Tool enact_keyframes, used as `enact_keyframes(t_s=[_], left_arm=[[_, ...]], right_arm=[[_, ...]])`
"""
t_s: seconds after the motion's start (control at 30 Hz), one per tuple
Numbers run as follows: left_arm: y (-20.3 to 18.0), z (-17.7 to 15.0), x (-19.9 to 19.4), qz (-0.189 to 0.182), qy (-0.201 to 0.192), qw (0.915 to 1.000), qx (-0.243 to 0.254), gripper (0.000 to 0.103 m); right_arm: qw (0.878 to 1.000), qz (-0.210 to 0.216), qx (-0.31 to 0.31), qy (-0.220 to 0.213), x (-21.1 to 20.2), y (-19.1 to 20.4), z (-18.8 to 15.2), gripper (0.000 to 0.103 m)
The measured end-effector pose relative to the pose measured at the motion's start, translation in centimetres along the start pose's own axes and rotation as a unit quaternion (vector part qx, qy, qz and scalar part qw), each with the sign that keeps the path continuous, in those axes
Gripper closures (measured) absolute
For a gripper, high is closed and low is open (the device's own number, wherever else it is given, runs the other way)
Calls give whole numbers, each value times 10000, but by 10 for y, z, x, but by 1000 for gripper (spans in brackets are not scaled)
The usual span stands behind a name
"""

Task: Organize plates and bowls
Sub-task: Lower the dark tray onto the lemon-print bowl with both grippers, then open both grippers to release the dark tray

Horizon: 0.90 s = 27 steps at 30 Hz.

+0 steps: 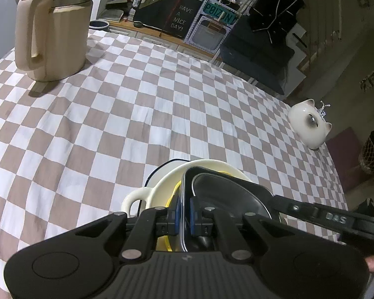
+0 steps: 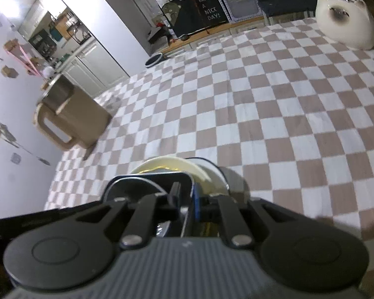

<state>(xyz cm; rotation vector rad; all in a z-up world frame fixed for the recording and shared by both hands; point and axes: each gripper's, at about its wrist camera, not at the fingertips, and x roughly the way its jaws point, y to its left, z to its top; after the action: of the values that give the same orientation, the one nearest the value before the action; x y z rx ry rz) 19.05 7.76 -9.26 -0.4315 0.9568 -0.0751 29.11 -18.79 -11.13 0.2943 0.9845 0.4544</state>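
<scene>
A black square dish [image 1: 227, 194] sits in a stack over a yellow plate [image 1: 175, 189], a cream bowl with a loop handle [image 1: 137, 198] and a dark-rimmed white plate [image 1: 162, 168]. My left gripper [image 1: 184, 218] is shut on the black dish's left rim. My right gripper [image 2: 185, 209] is shut on the same black dish [image 2: 137, 186] at its right rim, above the cream bowl [image 2: 172, 164]. The right gripper's finger also reaches in from the right in the left wrist view [image 1: 311, 213].
The stack stands on a brown-and-white checked tablecloth [image 1: 127, 124]. A beige kettle [image 1: 52, 30] stands at the far left. A white cat-shaped ceramic figure [image 1: 309, 125] sits near the table's right edge. Furniture and a sign lie beyond the table.
</scene>
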Motion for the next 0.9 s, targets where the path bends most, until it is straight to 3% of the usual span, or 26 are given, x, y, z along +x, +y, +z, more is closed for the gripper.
enact_keyframes(t_s=[0.13, 0.33, 0.63, 0.77, 0.9], left_arm=[[0, -1, 0, -10, -1, 10000, 17, 96], [0, -2, -1, -31, 10, 10000, 47, 96], [2, -1, -2, -50, 6, 10000, -20, 96], [2, 1, -8, 88, -66, 9999, -78, 88], [3, 2, -21, 237, -256, 9994, -67, 72]], right_arm=[[9994, -211, -288, -7, 12, 8, 0, 95], [9968, -277, -670, -339, 4, 15, -8, 97], [9969, -254, -650, -349, 3, 11, -6, 97], [9979, -190, -548, -303, 3, 11, -5, 91], [9966, -306, -608, -457, -5, 16, -7, 68]])
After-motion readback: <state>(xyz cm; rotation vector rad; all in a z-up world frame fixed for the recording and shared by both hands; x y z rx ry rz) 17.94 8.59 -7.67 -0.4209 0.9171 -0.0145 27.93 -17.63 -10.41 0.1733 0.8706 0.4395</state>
